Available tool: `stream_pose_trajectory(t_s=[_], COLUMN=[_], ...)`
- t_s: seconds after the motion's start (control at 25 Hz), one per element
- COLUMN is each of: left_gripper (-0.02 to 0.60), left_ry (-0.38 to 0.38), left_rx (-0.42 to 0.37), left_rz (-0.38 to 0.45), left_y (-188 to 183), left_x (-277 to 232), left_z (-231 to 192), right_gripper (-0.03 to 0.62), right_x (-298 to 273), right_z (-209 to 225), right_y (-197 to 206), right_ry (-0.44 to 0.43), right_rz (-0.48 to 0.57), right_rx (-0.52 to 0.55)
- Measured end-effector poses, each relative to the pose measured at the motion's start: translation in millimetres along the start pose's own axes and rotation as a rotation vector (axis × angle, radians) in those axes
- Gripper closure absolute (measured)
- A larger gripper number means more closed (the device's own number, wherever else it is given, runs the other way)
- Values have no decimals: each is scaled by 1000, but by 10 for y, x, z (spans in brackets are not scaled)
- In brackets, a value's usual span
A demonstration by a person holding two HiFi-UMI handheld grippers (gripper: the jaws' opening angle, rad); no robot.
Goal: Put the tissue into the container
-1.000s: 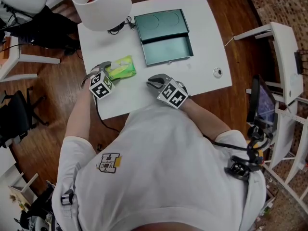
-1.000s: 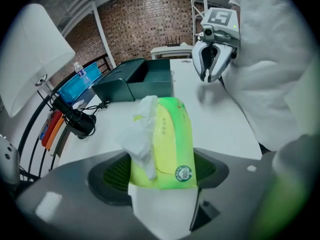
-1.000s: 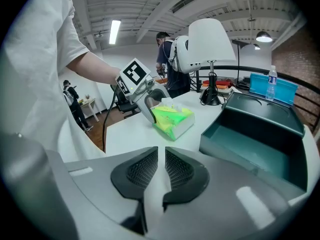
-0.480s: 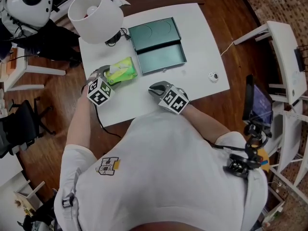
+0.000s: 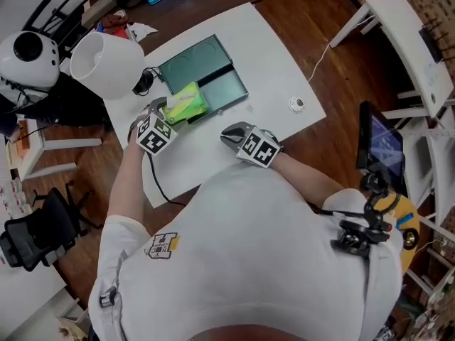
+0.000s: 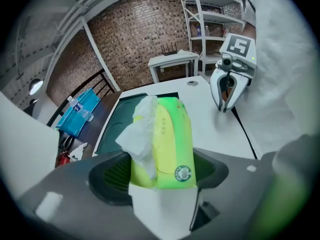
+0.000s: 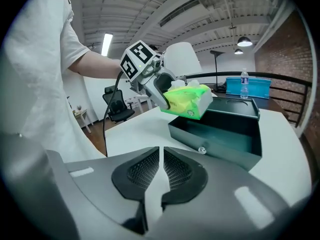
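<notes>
My left gripper (image 5: 168, 114) is shut on a yellow-green tissue pack (image 5: 186, 104) and holds it in the air at the near-left edge of the dark green container (image 5: 229, 85). A white tissue (image 6: 141, 129) sticks out of the pack (image 6: 169, 141), which fills the space between the jaws in the left gripper view. In the right gripper view the pack (image 7: 187, 100) hangs just above the open tray (image 7: 225, 131). The container's lid (image 5: 190, 56) lies behind the tray. My right gripper (image 5: 231, 131) is shut with nothing in it and hovers over the white table (image 5: 284, 69), to the right of the pack.
A white lampshade (image 5: 105, 62) stands at the table's left corner, close to my left arm. A small round object (image 5: 296, 104) lies near the right edge. A black cable (image 5: 158, 183) runs off the table's near edge. Chairs, a shelf and a second white table surround the table.
My left gripper has lifted the tissue pack off the table and carried it right and away, up to the container's edge. My right gripper has drifted a little; the view has swung round.
</notes>
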State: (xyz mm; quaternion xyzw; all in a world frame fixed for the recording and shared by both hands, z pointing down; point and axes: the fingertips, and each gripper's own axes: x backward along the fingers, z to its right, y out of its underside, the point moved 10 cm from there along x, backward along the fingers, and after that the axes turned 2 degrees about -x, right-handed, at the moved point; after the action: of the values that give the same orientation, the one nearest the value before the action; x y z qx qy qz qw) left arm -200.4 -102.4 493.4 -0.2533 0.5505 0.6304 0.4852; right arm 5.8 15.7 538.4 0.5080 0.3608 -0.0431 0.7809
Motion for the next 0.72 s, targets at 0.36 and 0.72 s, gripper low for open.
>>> stream_pose_trajectory(t_s=[0.36, 0.72], left_gripper=[242, 241], left_ry=[62, 95], left_rx=[-19, 17], left_rz=[-41, -96], left_y=[-544, -656], left_x=[-502, -891], left_z=[-47, -52], right_gripper=[572, 572], right_x=[384, 544], right_z=[289, 488], right_y=[138, 264], right_ry=[64, 81], right_rz=[38, 45], right_rx=[-56, -77])
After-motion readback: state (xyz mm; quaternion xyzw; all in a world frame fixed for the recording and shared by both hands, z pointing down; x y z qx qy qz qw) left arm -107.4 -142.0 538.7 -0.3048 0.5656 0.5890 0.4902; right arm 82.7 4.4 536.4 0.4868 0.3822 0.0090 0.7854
